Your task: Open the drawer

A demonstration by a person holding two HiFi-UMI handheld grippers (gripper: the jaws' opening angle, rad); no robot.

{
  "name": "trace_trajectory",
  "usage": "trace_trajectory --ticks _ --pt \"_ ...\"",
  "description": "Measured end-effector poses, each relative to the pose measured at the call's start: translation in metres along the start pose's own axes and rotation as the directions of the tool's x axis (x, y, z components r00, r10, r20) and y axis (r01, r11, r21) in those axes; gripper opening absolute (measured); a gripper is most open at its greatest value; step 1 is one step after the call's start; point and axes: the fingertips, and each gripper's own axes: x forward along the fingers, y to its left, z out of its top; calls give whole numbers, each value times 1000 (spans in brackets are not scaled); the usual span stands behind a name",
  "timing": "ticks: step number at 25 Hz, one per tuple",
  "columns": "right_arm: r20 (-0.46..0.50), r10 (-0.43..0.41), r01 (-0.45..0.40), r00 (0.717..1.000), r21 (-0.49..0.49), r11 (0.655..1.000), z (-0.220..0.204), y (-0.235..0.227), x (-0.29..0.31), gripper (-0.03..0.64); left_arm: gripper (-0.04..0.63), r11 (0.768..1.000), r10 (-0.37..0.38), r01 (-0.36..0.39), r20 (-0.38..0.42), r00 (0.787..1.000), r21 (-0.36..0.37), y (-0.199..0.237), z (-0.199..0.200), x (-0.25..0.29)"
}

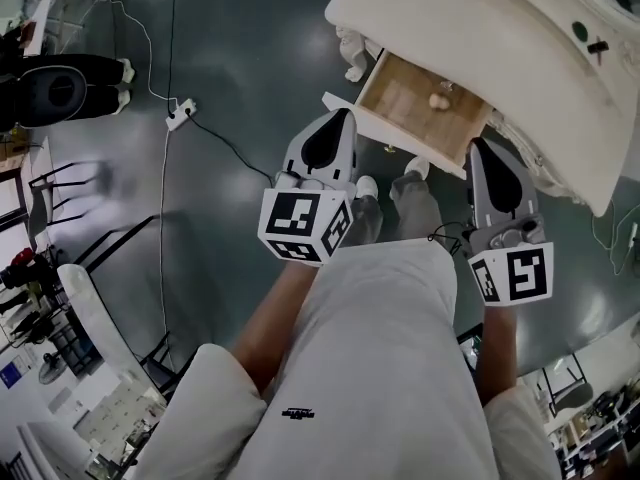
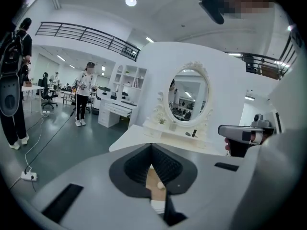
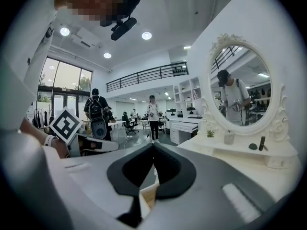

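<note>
The white dressing table stands at the top right of the head view, and its drawer is pulled out, showing a wooden bottom with a small pale round thing on it. My left gripper hangs just off the drawer's front left corner, jaws shut with nothing between them. My right gripper is by the drawer's front right corner, also shut and holding nothing. In the left gripper view the left gripper points over the tabletop toward the oval mirror, with the drawer showing below the tips. The right gripper points the same way.
A power strip with cables lies on the dark floor to the left. My shoes stand close to the drawer front. Chairs and a white table are at the lower left. People stand farther off in the room.
</note>
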Motion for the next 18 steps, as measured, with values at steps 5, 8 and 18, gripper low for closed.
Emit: trace_trajectory --ticks 5,8,18 --pt "23 -20 21 1000 -31 999 20 1 -6 11 9 1000 -8 8 47 999 -6 2 27 -20" --pt "40 -34 36 999 -40 999 30 2 -12 11 9 1000 -21 21 74 997 -2 -2 40 -29" --pt "63 -112 116 992 -62 991 50 -8 -32 11 9 997 -76 75 158 984 17 -7 81 -60"
